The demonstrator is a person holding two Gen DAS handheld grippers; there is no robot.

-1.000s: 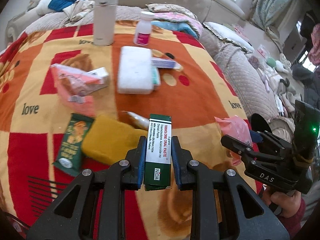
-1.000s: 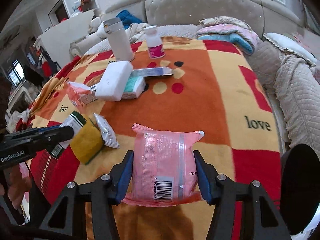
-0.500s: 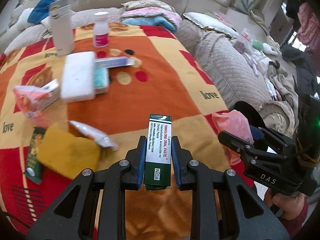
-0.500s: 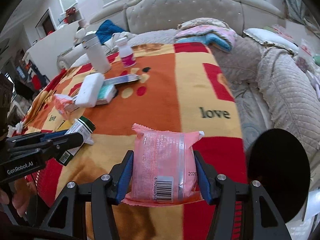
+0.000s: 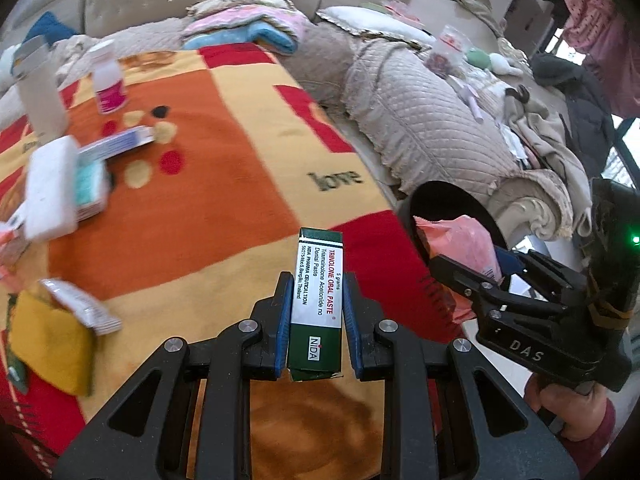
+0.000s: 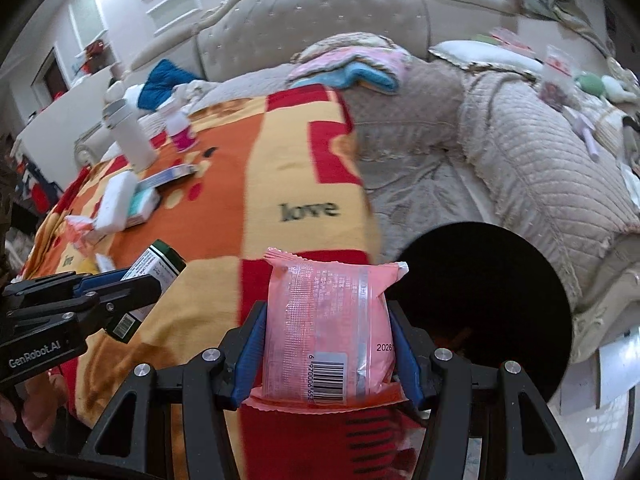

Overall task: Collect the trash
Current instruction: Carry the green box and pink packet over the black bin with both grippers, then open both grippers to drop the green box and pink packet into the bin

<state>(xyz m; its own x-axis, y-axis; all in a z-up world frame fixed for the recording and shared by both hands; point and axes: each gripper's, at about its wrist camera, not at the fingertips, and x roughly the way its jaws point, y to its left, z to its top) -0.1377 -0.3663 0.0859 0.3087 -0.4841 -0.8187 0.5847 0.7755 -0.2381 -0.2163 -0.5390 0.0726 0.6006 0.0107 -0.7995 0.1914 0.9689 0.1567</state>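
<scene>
My left gripper (image 5: pixel 316 312) squeezes a green and white oral paste box (image 5: pixel 318 300) tight between its blue pads. The box stands up straight in the grip, above the red and yellow "love" blanket (image 5: pixel 224 200). My right gripper (image 6: pixel 326 344) clamps a pink snack packet (image 6: pixel 326 328) by its two sides, barcode end toward me. Just past the packet, beside the blanket's edge, I see the round black trash bin (image 6: pixel 480 300). In the left view the packet sits right in front of the bin's dark mouth. On the blanket, well away from both grippers, lie a yellow sponge (image 5: pixel 52 348), a white sponge (image 5: pixel 52 188), a small pill bottle (image 5: pixel 108 80) and a white flask (image 6: pixel 128 132).
</scene>
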